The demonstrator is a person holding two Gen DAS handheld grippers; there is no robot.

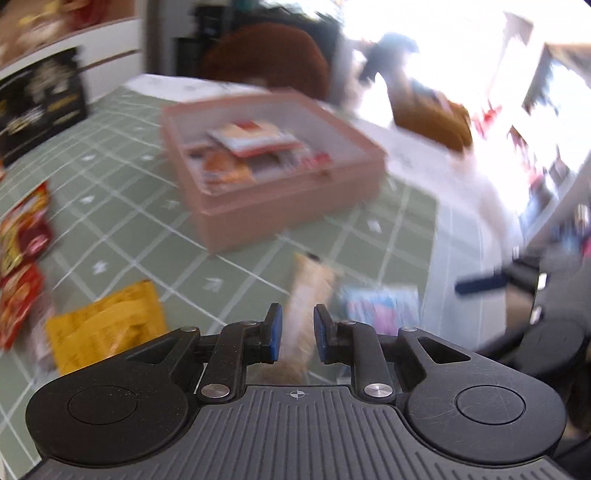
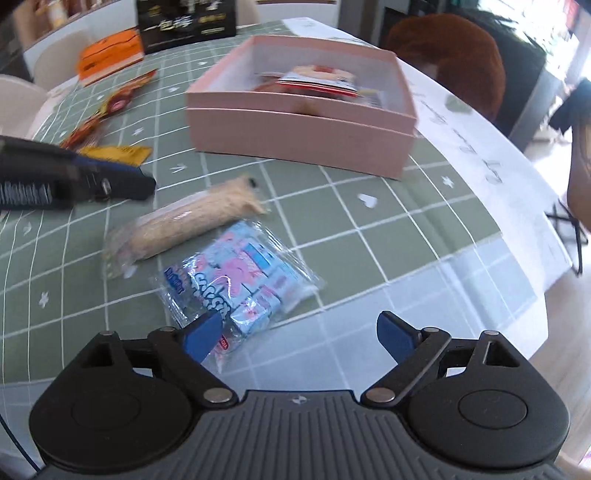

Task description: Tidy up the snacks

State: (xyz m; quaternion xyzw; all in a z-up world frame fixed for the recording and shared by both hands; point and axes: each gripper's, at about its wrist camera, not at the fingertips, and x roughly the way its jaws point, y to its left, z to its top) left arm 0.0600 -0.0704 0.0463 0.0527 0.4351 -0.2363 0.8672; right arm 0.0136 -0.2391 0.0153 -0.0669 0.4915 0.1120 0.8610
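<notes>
A pink box with several snack packets inside stands on the green checked tablecloth; it also shows in the right wrist view. A long beige wrapped roll lies in front of it, next to a clear pack of blue-and-pink sweets. My left gripper hovers above the near end of the roll, fingers a little apart and not touching it. In the right wrist view the left gripper points at the roll from the left. My right gripper is wide open just behind the sweets pack.
Red packets and a yellow packet lie at the left of the table. An orange box and a black box stand at the far edge. A brown chair stands behind the table. The table's edge curves at the right.
</notes>
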